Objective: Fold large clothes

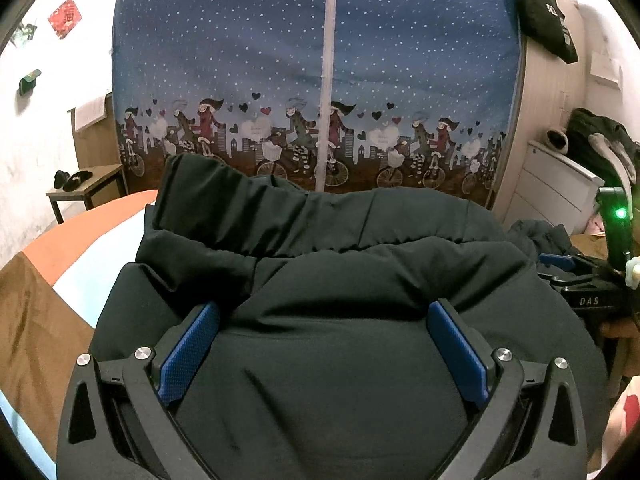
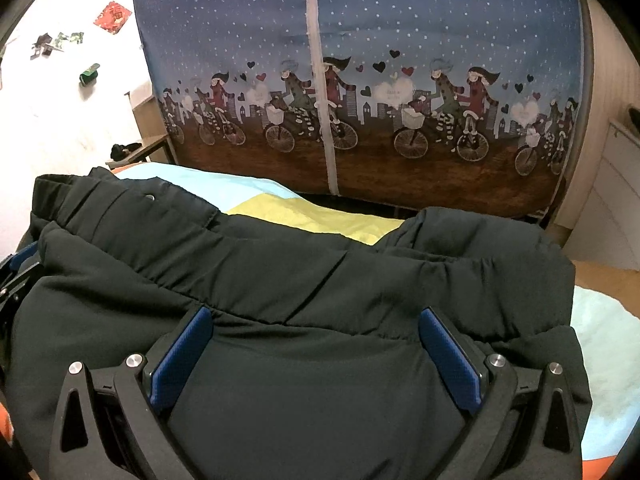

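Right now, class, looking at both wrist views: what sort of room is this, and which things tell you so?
Most likely a bedroom. A colour-block bedsheet lies under the black padded jacket, a zippered fabric wardrobe stands behind, and white drawers sit at the right.

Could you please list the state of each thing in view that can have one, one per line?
left gripper: open, fingers spread wide over the coat.
right gripper: open, fingers spread wide over the coat.
black padded coat: bunched in puffy folds on the bed.
wardrobe zipper: zipped shut.
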Demonstrator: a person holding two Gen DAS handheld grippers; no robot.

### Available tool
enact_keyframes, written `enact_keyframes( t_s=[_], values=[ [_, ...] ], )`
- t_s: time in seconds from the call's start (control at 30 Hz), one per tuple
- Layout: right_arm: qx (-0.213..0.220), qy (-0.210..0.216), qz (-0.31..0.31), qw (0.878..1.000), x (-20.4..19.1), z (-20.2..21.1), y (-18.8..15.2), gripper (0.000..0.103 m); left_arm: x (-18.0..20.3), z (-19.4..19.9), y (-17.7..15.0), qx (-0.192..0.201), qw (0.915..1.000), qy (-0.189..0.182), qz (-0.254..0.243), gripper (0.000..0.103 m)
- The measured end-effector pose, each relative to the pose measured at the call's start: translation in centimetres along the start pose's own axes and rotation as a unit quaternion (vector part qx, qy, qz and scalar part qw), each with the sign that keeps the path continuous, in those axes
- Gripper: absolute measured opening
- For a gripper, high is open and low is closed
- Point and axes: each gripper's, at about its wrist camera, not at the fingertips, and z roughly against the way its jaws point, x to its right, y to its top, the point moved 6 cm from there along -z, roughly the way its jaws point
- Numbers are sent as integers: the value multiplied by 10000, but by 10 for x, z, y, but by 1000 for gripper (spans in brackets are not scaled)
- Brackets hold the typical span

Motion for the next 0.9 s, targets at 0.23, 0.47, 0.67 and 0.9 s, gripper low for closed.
enact_keyframes(
  t_s=[0.23, 0.47, 0.67, 0.9],
  values=[
    [109, 34, -35, 9999, 0, 4, -5, 103, 2, 1, -5, -54, 10000, -64, -39, 102],
    [40, 80, -25, 10000, 1, 7, -5, 103, 1, 0, -5, -379, 9993, -30, -44, 102],
    [-250, -50, 291, 9993, 1, 14, 4, 103, -6, 12, -2, -453, 9989, -109, 29, 102],
    [-235, -442, 433, 9978, 25, 32, 2, 103, -35, 38, 6, -224, 9997, -37, 101, 102]
  ],
)
